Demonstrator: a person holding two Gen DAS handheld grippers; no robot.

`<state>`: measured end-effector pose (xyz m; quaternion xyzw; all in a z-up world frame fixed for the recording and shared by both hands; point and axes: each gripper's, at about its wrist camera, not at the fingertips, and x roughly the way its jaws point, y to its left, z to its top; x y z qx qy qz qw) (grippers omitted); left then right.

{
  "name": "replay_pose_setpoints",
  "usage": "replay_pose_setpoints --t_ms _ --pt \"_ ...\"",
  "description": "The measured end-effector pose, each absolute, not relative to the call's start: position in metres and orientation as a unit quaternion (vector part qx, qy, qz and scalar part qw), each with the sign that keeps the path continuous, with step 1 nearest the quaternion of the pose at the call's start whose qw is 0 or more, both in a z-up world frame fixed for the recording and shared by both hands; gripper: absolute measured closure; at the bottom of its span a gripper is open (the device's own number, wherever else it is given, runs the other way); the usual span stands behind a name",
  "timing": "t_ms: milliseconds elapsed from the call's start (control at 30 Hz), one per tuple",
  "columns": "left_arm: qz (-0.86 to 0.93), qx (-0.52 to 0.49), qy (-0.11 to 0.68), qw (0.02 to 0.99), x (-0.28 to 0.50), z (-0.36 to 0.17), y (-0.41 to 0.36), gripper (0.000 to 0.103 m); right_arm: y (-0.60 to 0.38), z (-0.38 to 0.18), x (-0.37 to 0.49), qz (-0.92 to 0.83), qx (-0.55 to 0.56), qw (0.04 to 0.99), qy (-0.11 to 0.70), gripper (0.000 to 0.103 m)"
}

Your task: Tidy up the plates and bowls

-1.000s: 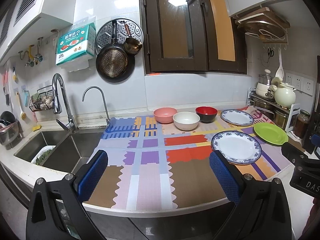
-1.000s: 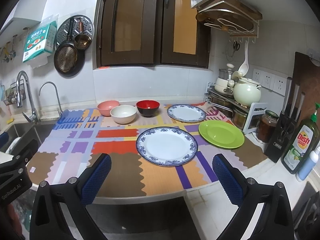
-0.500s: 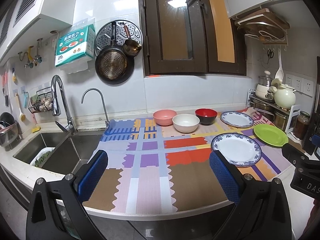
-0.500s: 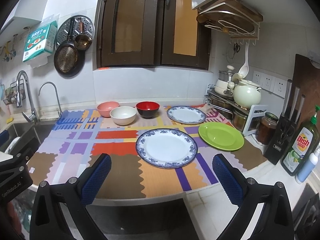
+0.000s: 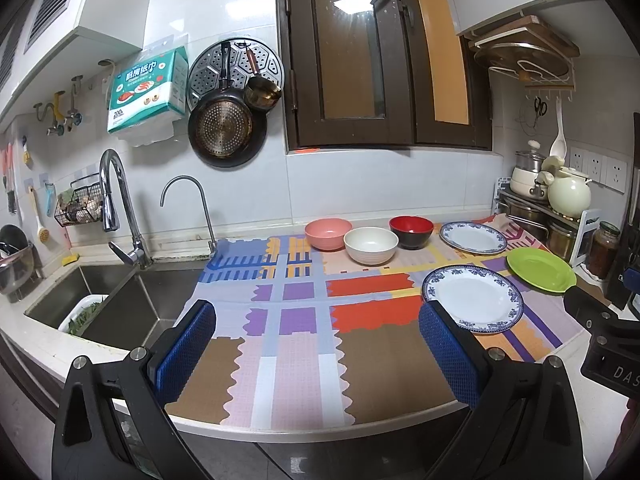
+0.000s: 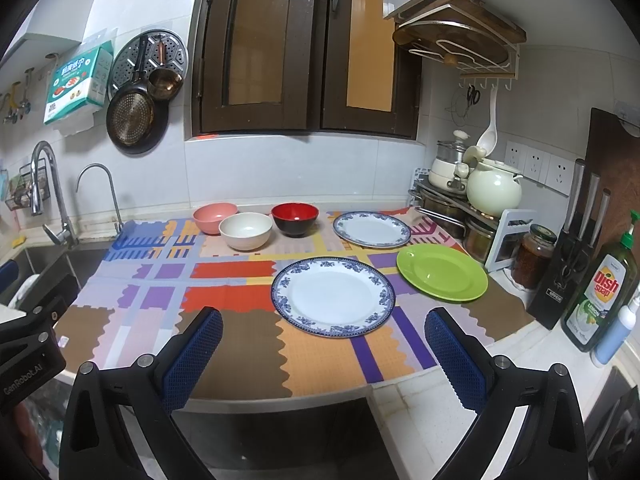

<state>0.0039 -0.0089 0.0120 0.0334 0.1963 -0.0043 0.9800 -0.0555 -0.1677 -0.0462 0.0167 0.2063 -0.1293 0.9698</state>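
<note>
I am holding my left gripper point(image 5: 318, 330) at the bottom of its frame, its blue pads spread wide apart and gripping nothing, hanging over the front edge of the patterned mat point(image 5: 296, 344). My right gripper point(image 6: 323, 334) is sitting low in its own view the same way, pads apart and empty. In the right wrist view, the large blue-rimmed plate point(image 6: 333, 295) is lying at the centre of the frame, just above my fingers. The green plate point(image 6: 442, 273) is resting just to its right, and the smaller blue-rimmed plate point(image 6: 372, 229) is lying above both, nearer the wall. Left of that, three bowls are standing close together in a row: the red-and-black bowl point(image 6: 295, 218), the cream bowl point(image 6: 245, 231) and the pink bowl point(image 6: 215, 217). In the left wrist view, the sink point(image 5: 116, 300) is showing at the left.
</note>
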Motion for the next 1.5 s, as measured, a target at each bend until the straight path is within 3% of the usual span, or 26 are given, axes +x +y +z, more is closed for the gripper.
replay_pose_setpoints --t_ms 1500 --pt "-0.059 0.044 0.208 0.975 0.046 -0.009 0.001 0.0 -0.159 -0.063 -0.031 -0.153 0.037 0.961 0.227 0.001"
